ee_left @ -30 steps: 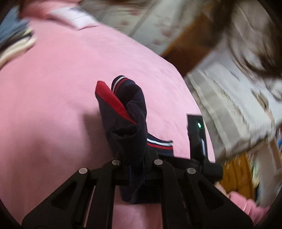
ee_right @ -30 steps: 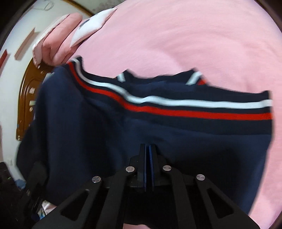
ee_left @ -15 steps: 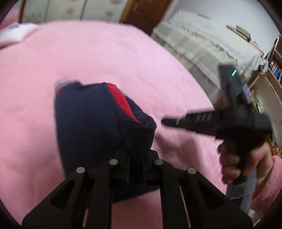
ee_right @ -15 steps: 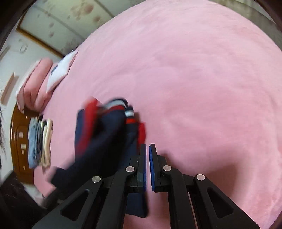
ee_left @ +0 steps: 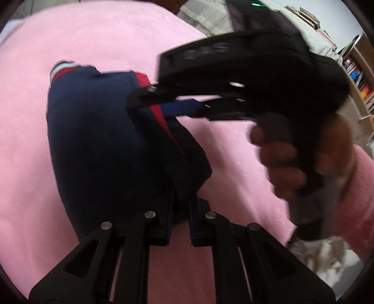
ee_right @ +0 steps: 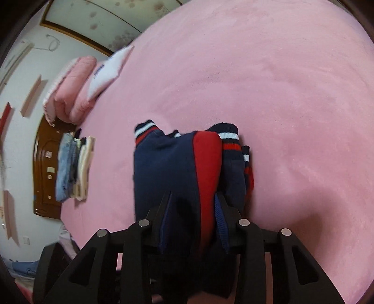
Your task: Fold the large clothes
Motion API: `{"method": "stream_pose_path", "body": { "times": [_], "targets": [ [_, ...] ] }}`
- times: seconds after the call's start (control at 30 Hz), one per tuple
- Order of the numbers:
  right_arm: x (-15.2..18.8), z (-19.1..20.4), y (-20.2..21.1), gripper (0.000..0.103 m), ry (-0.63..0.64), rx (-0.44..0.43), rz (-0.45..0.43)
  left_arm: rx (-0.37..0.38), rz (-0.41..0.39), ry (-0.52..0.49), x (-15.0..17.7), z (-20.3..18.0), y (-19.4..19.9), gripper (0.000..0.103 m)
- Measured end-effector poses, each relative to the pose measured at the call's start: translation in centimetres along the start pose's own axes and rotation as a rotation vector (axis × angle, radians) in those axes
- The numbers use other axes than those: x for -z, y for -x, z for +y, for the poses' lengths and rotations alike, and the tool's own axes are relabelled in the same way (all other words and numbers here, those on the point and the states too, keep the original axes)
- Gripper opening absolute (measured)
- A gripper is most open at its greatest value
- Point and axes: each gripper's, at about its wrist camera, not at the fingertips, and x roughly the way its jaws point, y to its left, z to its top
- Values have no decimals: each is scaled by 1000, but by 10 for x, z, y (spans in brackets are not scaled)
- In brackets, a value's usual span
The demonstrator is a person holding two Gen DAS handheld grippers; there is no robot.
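Note:
A navy garment (ee_left: 98, 149) with red panels and white-red striped cuffs lies bunched and folded on the pink bed (ee_left: 28, 131). It also shows in the right wrist view (ee_right: 173, 168). My left gripper (ee_left: 180, 217) is shut on the near edge of the garment. My right gripper (ee_right: 191, 210) stands open, its jaws straddling the folded bundle around the red panel. In the left wrist view the right gripper (ee_left: 145, 100) reaches in from the right, a hand on its handle, its fingertips at the garment's far side.
A stack of folded clothes (ee_right: 72, 168) sits at the bed's left edge. A folded pink quilt (ee_right: 72, 86) and a white pillow (ee_right: 109, 70) lie beyond it. A wooden headboard (ee_right: 44, 168) is behind. A cloth-covered table (ee_left: 210, 18) and shelves (ee_left: 360, 77) stand beyond the bed.
The right gripper let go of the spread garment, came round, and opened over the bundle. The garment went from hanging spread to a folded bundle on the bed. The left gripper kept its hold.

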Motion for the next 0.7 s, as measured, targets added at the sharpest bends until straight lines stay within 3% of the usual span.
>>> {"method": "stream_pose_path", "body": {
  "times": [0.03,0.1,0.13,0.27,0.33,0.4,0.47,0.6,0.7],
  "targets": [
    [-2,-1,-4,35,-4,5,12,4,18,1,3,0,0,6],
    [-3,1,-16,22,-12,-10,16,4,51,-1,7,1,0,6],
    [-4,1,-22,8,-11,-24,13,0,60,15,9,3,2,6],
    [-1,3,-30,6,-23,-9,-48,-16,23,56,8,6,23,8],
    [6,-2,-18,6,-34,4,-52,-60,-16,33,8,3,36,19],
    [16,-18,-13,6,-85,-1,-33,-97,-26,30,10,5,38,46],
    [25,-31,-23,6,-119,46,-3,-107,-24,68,12,12,34,48],
    [32,-25,-54,6,-61,180,-20,-138,-24,113,9,28,30,48],
    [31,-11,-54,8,-71,195,-51,-218,-18,112,4,42,38,48]
  ]
}}
